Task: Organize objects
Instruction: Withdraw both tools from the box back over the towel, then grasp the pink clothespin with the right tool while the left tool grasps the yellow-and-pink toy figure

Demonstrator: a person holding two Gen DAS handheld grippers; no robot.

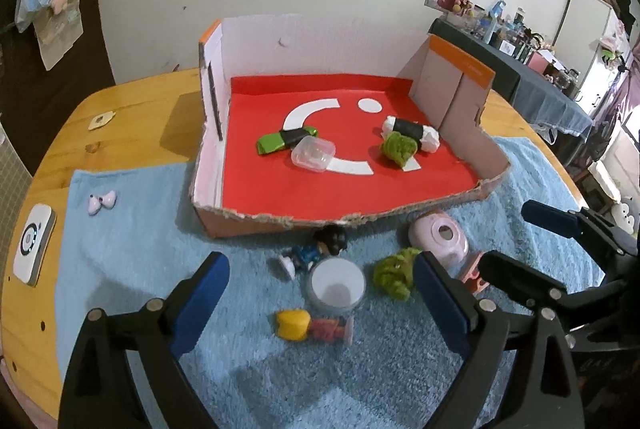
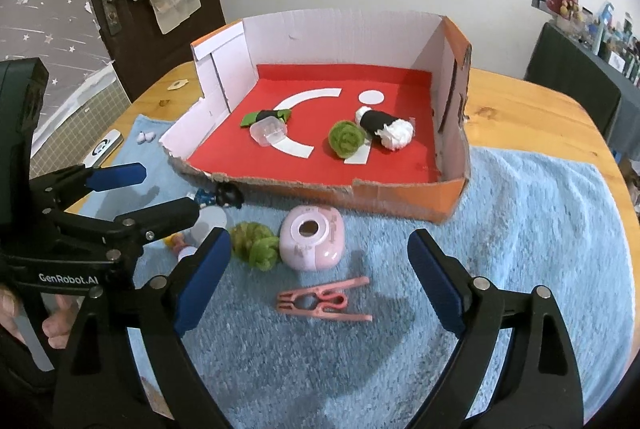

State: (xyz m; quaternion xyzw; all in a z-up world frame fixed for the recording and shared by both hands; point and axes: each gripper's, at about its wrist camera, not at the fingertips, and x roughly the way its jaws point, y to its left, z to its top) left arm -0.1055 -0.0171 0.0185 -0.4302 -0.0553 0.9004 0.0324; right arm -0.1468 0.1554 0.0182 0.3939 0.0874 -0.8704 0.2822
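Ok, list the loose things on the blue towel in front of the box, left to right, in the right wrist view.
Green wool ball → pink round case → pink clothespin, which lies nearer the camera. The figures and the white lid further left are partly hidden behind the left gripper, so they are left out.

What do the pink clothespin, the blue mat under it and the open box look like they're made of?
Pink clothespin: seemingly moulded plastic, smooth and slightly glossy.
Blue mat: looks like terry cloth, a towel; fuzzy looped pile, matte.
Box: corrugated cardboard, with ragged torn edges; its floor looks lined with smooth red paper.
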